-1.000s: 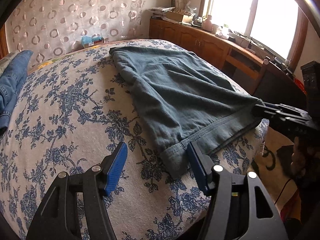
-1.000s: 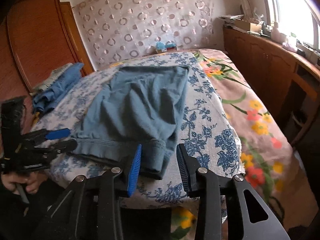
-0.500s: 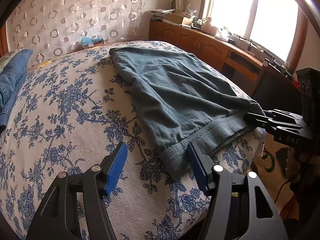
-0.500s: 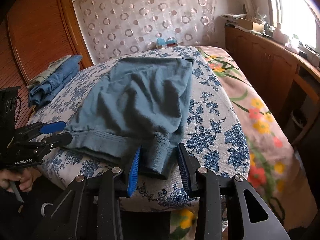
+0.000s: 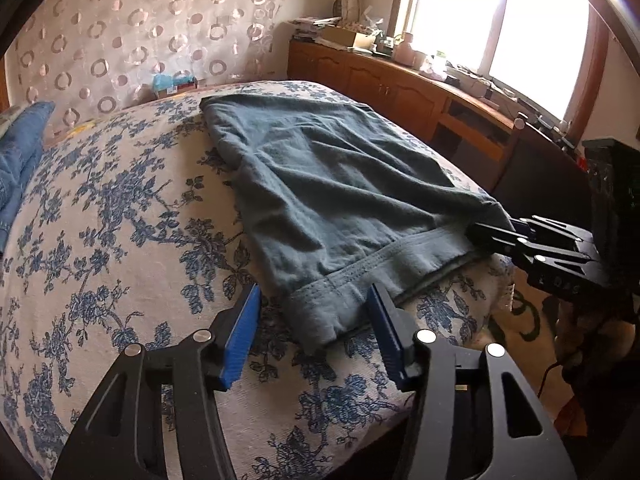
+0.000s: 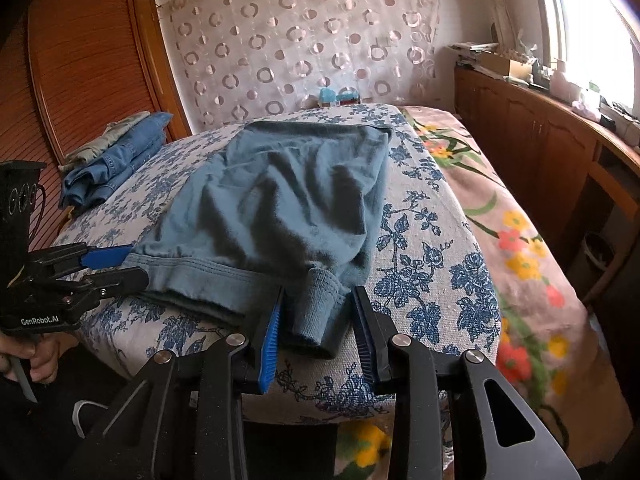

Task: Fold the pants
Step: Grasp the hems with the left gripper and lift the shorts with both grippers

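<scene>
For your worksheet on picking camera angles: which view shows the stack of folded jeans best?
The right wrist view. There the folded jeans show as a whole stack at the bed's far left, by the wooden wardrobe. The left wrist view catches only one blue edge at its left border.

A bed covered in a cream spread printed with blue flowers fills the middle of both views. Behind it, across the top of each frame, hangs a pale curtain patterned with rings and dots. A small blue-and-white box sits at the far end of the bed, just below the curtain. At upper left in the right wrist view, folded blue jeans lie stacked beside a brown wooden wardrobe. A second cover with red and yellow flowers runs down the right of that frame. Low wooden cabinets, cluttered on top, line the wall under a bright window at upper right.
</scene>
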Action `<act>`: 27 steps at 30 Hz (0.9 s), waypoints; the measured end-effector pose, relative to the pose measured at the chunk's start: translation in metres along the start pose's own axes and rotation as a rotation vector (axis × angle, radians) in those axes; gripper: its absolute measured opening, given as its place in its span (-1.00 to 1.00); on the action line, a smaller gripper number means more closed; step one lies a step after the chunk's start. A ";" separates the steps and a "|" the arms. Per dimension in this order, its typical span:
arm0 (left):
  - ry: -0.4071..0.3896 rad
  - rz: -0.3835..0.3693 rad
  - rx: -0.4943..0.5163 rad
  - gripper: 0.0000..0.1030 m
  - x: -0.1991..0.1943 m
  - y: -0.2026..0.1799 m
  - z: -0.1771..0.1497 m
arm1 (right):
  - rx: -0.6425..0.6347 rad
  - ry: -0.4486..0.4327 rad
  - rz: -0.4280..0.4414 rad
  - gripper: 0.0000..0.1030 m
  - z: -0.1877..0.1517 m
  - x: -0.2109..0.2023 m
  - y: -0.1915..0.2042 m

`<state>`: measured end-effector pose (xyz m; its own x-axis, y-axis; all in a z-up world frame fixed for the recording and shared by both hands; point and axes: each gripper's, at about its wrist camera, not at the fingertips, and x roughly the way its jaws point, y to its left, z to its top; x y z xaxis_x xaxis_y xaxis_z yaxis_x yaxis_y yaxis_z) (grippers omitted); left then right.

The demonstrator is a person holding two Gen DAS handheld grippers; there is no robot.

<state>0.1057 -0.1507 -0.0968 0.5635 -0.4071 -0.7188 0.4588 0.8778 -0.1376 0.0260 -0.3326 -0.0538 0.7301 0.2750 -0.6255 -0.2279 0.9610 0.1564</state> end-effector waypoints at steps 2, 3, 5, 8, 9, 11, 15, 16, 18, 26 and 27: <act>0.004 -0.004 -0.007 0.09 0.001 -0.001 0.000 | -0.006 0.001 0.001 -0.35 0.000 0.000 0.000; 0.002 -0.003 -0.009 0.09 0.002 -0.001 0.001 | -0.007 0.002 0.004 -0.35 0.000 0.000 0.000; 0.001 0.000 -0.013 0.09 0.002 -0.001 0.001 | -0.007 0.004 0.008 -0.35 0.000 0.000 -0.001; 0.001 0.006 -0.004 -0.08 0.002 -0.002 0.001 | -0.010 0.003 0.005 -0.35 0.001 0.001 0.000; 0.003 -0.007 0.006 -0.25 0.002 -0.004 0.000 | -0.009 0.003 0.006 -0.35 0.001 0.001 0.000; 0.004 -0.006 0.007 -0.26 0.002 -0.005 0.000 | -0.011 0.007 0.008 -0.40 0.002 0.001 0.001; 0.002 -0.026 -0.021 -0.27 0.002 0.000 0.000 | -0.023 0.024 0.031 -0.54 0.005 0.002 0.002; 0.001 -0.031 -0.029 -0.28 0.002 0.001 0.000 | -0.029 0.026 0.032 -0.56 0.006 0.002 0.003; 0.000 -0.030 -0.035 -0.37 0.002 0.002 0.000 | -0.039 0.024 0.036 -0.68 0.007 0.002 0.006; -0.062 -0.027 -0.014 -0.76 -0.019 -0.004 0.006 | -0.019 -0.009 0.078 -0.73 0.011 -0.003 0.008; -0.076 -0.027 -0.012 -0.77 -0.025 -0.005 0.008 | -0.021 -0.017 0.081 -0.73 0.012 -0.006 0.010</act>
<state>0.0948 -0.1472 -0.0731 0.6019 -0.4479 -0.6612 0.4665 0.8692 -0.1641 0.0270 -0.3245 -0.0396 0.7195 0.3524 -0.5984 -0.3003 0.9348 0.1894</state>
